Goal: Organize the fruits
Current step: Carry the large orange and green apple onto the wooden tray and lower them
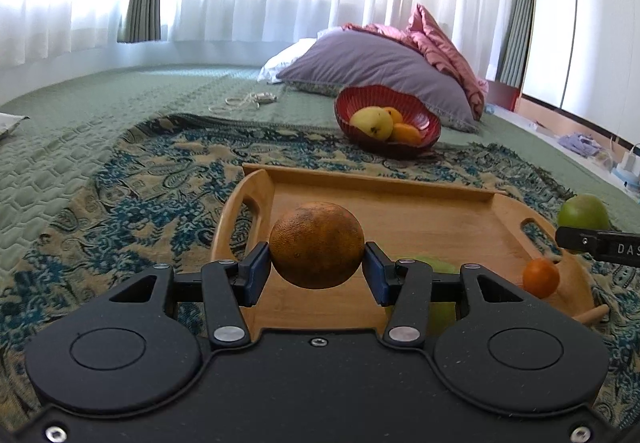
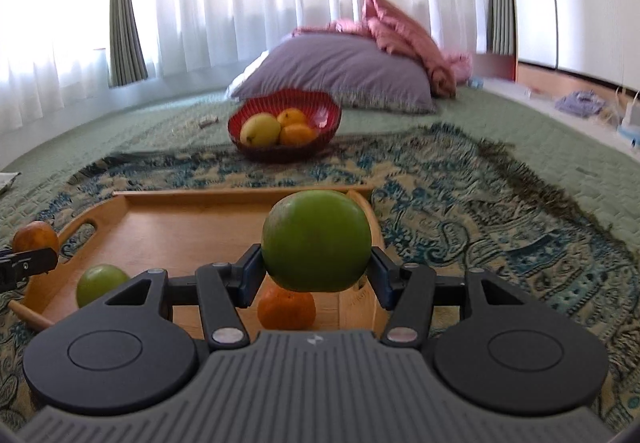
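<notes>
Bare tray floor (image 1: 420, 219) before red bowl (image 1: 434, 127)

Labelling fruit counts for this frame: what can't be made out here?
- Left wrist: a green fruit on the wooden tray is mostly behind the left gripper, which holds a dark orange.
- Both views: the red bowl wall may hide fruit beyond the three showing.
- Right wrist: a small item left of the bowl is too blurred to name.

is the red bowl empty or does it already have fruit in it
Not empty. The red bowl holds a yellow-green fruit and two oranges, clear in both wrist views.
</notes>
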A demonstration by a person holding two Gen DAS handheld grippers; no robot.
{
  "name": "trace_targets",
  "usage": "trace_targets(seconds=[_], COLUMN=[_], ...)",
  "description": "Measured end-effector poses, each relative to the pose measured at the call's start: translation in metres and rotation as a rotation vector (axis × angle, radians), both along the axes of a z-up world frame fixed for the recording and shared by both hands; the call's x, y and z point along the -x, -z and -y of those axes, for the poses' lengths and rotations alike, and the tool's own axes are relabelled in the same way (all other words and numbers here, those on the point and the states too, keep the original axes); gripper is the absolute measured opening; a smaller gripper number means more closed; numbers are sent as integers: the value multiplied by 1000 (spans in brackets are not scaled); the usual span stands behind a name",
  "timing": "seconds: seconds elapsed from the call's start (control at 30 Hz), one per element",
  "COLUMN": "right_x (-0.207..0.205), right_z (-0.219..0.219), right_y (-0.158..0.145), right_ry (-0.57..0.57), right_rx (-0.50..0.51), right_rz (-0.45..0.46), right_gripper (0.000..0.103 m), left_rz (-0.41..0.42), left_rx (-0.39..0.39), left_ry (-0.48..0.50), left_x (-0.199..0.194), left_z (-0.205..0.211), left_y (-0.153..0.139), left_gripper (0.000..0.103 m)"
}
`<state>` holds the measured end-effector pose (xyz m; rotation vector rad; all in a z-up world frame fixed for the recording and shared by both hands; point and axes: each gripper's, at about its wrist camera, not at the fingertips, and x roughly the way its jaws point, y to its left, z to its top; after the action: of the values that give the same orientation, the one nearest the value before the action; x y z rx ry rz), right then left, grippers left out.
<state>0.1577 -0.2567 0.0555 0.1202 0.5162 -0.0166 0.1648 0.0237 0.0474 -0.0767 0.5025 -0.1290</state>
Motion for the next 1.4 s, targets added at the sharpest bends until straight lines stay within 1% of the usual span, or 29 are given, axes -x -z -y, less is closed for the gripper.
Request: trace_targets(seconds=[0.17,0.3,0.33,0.37,0.5,0.63,0.8,1.03,1.23,1.4], right_x=[-29,-48,-52,-56,-66,-67,-66,-62,-60,-61], right_z=[-1,-7,-7,-8,-12,-16,-11,-13,-10,-10], right_y=[9,11,11,12,11,10,10,10,10,9], right_ry=[-10,-21,-24,-23,-25,-38,-34,-50,-49,-53], right_rx=[-36,-24,-21,-17,14,40,12,34,17,19], right_rz=[-67,-91,-94,-98,-104,-107,-110,-108,-111,-111], right_gripper=[59,57,56,53,52,52,52,52,52,52], left_rz=[-40,-67,-77,-85,-105,-127,-140,-146,-144,-150], left_rx=[3,9,10,7,-24,-20,-28,-31,-50,-38], left_ry=[12,25,24,22,17,16,7,2,7,6], left_x=[-27,-48,-53,-56,-67,-71,-73,-74,-72,-73], left_z=[0,-1,-1,-1,1,-2,-4,-5,-1,0], left_y=[6,8,8,9,14,18,20,22,24,24], left_gripper=[48,48,48,48,48,48,48,48,48,48])
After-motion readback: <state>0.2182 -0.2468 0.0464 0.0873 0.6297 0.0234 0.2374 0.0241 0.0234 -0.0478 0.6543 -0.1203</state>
